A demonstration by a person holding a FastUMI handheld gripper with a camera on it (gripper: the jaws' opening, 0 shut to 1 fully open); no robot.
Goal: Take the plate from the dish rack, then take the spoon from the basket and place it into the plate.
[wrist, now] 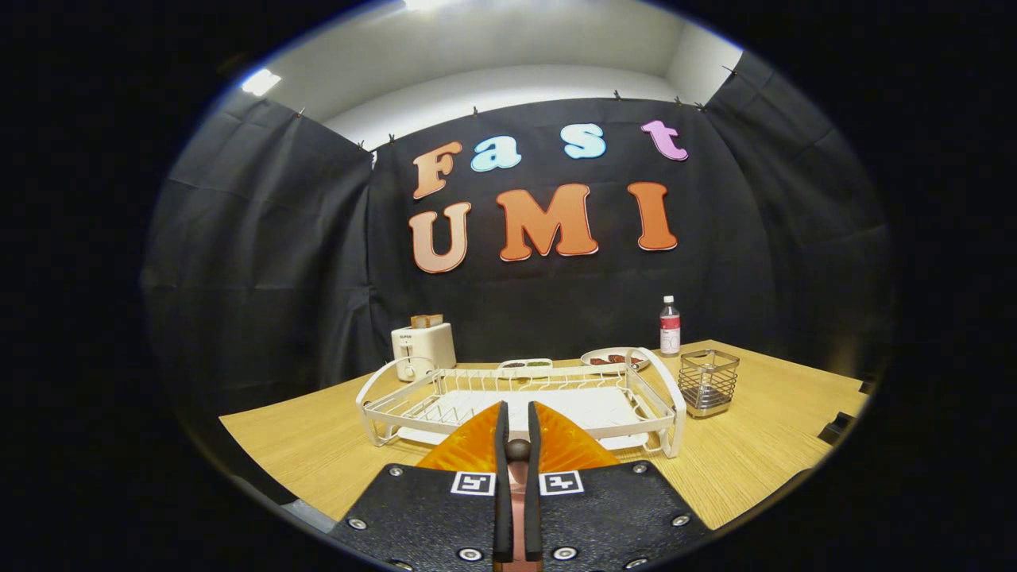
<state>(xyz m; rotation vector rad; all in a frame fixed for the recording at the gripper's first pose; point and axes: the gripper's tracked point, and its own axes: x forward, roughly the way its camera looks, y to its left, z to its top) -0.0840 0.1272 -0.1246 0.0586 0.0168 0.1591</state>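
Here the claw (517, 408) grips the spoon (517, 486) lengthwise, dark end toward dish rack (666, 395).

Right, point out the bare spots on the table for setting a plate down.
Bare wood lies left of the rack, before the toaster, and right of the basket toward the table edge. The back is crowded: dishes and bottle. The tongs sit nearly shut, a dark knob between them.
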